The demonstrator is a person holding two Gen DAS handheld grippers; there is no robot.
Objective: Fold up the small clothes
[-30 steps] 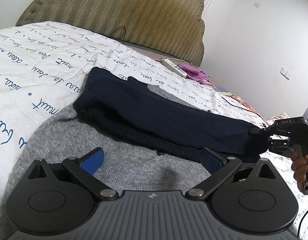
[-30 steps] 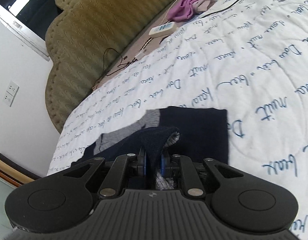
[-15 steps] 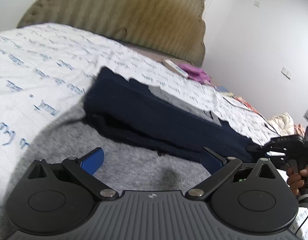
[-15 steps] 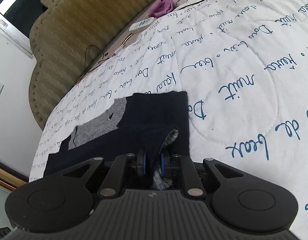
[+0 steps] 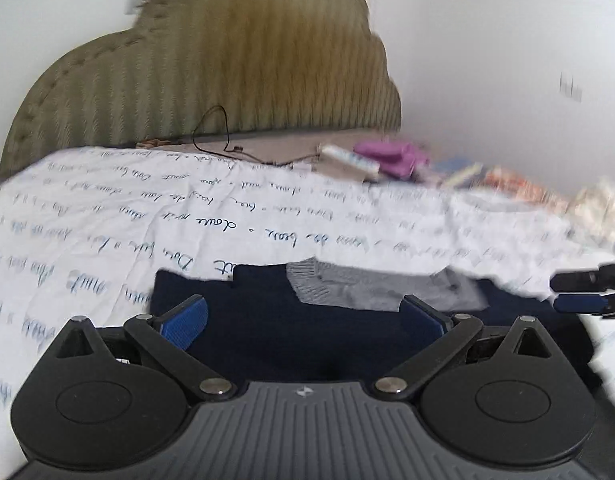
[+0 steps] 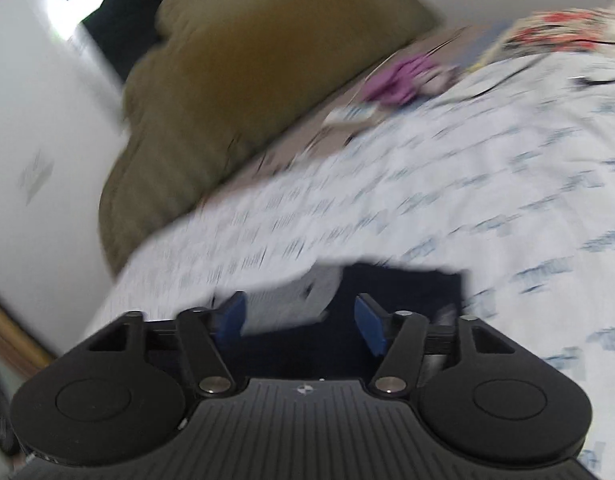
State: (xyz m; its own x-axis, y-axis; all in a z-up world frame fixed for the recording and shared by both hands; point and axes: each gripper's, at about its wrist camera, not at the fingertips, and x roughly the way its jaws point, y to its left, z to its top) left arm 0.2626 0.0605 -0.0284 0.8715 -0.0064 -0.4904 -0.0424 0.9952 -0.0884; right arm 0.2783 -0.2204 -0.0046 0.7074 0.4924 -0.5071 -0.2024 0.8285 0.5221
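A navy and grey knit garment [image 5: 303, 332] lies folded on the white bedspread with blue script [image 5: 107, 220]. Its grey part [image 5: 371, 284] shows along the far edge. My left gripper [image 5: 303, 320] is open and empty just above the navy cloth. My right gripper [image 6: 301, 320] is open and empty over the same garment [image 6: 403, 284], whose grey part [image 6: 291, 300] lies between the fingers. The right gripper's fingers [image 5: 583, 292] also show at the right edge of the left wrist view. Both views are blurred by motion.
An olive padded headboard [image 5: 211, 68] stands behind the bed. A white remote [image 5: 349, 158], a purple cloth [image 5: 391, 156] and a dark cable [image 5: 215, 136] lie at the bed's head. Patterned fabric [image 5: 519, 184] lies at the far right. A white wall [image 5: 507, 60] is beyond.
My right gripper has opened and let go of the garment's edge, which now lies folded flat. Both grippers have swung to face the headboard.
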